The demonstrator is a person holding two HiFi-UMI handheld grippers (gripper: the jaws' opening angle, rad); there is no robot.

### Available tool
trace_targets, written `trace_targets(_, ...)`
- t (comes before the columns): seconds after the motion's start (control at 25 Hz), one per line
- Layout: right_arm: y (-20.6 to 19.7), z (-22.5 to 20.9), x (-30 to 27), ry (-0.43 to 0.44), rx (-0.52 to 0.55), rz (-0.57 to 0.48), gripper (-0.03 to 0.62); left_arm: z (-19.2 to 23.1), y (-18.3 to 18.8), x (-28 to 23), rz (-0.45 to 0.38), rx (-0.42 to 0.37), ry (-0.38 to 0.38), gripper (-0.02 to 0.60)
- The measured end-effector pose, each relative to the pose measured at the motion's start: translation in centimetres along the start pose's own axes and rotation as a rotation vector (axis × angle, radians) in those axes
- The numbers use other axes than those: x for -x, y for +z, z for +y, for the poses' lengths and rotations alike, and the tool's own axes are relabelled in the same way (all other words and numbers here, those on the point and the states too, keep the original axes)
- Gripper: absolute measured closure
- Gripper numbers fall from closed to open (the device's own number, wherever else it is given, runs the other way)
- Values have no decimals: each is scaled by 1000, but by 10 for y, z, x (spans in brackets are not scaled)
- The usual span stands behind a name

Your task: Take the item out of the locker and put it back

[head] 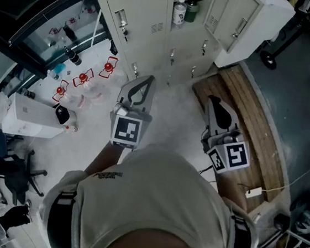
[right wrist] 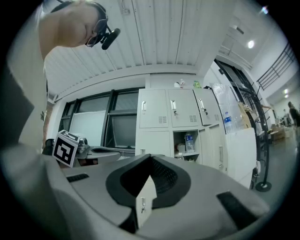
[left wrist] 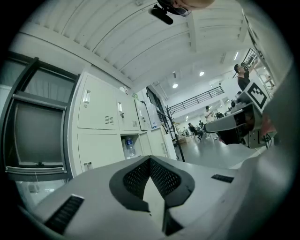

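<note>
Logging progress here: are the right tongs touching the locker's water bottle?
Apart. Head view: right tongs over floor, water bottle far off inside the locker.

Nothing readable here: the small dark print on the shirt [head: 107, 175] is a blur, the bottle [head: 179, 12] label is too tiny, and the left cube [head: 126, 131] and right cube [head: 233, 156] show only black-and-white squares.

The open locker compartment [head: 201, 18] holds a clear bottle [head: 179, 12] and a green container [head: 191, 11], upright, side by side.
</note>
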State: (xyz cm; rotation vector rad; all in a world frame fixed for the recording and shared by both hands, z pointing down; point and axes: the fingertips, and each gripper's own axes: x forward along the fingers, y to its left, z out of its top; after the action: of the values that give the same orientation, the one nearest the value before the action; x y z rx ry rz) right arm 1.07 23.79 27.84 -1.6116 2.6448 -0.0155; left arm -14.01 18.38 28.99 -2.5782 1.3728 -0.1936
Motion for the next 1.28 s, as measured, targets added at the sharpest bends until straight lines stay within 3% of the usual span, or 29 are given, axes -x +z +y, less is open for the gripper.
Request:
trace_targets(0.64,-6,-11,1,7,-29,-2,591,-7,-6,-11,31,9,-6,568)
trace_targets(1.28,-16,-57,37,30,-72,-13,591,-60,-10,-34,72,-3,17,568)
